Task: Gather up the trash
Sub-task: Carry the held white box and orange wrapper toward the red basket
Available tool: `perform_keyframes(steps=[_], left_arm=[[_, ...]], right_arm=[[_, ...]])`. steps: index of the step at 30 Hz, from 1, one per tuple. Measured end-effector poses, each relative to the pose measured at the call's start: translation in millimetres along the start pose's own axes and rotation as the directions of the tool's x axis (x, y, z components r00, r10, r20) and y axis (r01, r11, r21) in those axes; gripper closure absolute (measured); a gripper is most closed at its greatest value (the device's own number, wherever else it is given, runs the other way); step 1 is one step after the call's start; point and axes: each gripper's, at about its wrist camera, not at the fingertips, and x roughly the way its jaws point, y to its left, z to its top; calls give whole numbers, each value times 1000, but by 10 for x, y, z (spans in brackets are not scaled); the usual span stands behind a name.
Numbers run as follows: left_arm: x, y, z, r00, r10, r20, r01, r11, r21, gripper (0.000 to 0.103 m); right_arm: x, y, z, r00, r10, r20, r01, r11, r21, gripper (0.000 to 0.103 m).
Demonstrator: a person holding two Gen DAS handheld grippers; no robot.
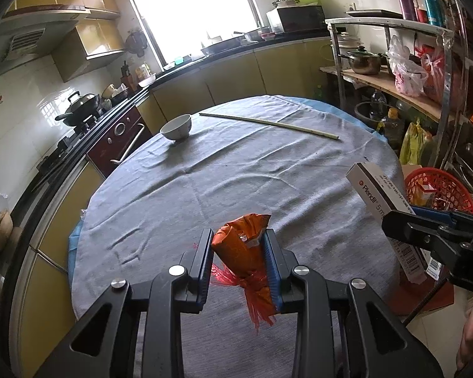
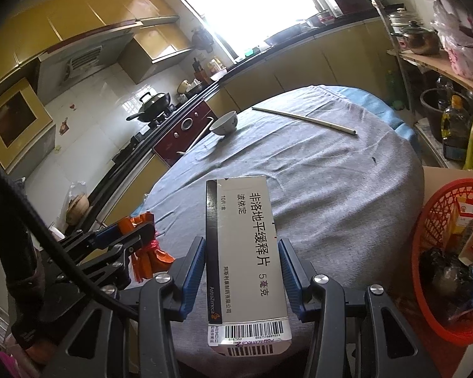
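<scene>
My left gripper (image 1: 239, 245) is shut on an orange snack wrapper (image 1: 242, 245) and holds it above the near part of the grey-clothed round table (image 1: 236, 170). My right gripper (image 2: 241, 252) is shut on a white and black medicine box (image 2: 244, 252), held above the table's near edge. The box also shows in the left wrist view (image 1: 381, 201), at the right. The wrapper also shows in the right wrist view (image 2: 142, 245), at the lower left. A red plastic basket (image 2: 425, 252) with several pieces of trash stands to the right of the table.
A white bowl (image 1: 176, 127) and a long thin stick (image 1: 268, 123) lie on the far side of the table. A metal shelf rack (image 1: 394, 72) with pots and bags stands at the right. A stove with a wok (image 1: 78, 110) is at the left.
</scene>
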Motion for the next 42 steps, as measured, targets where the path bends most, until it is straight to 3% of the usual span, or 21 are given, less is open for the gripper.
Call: perform_keyframes(steps=[42], left_arm=[[131, -445, 80, 999, -26, -28, 28, 996, 84, 70]], right_arm=[[-139, -421, -18, 1000, -2, 10, 1, 995, 99, 54]])
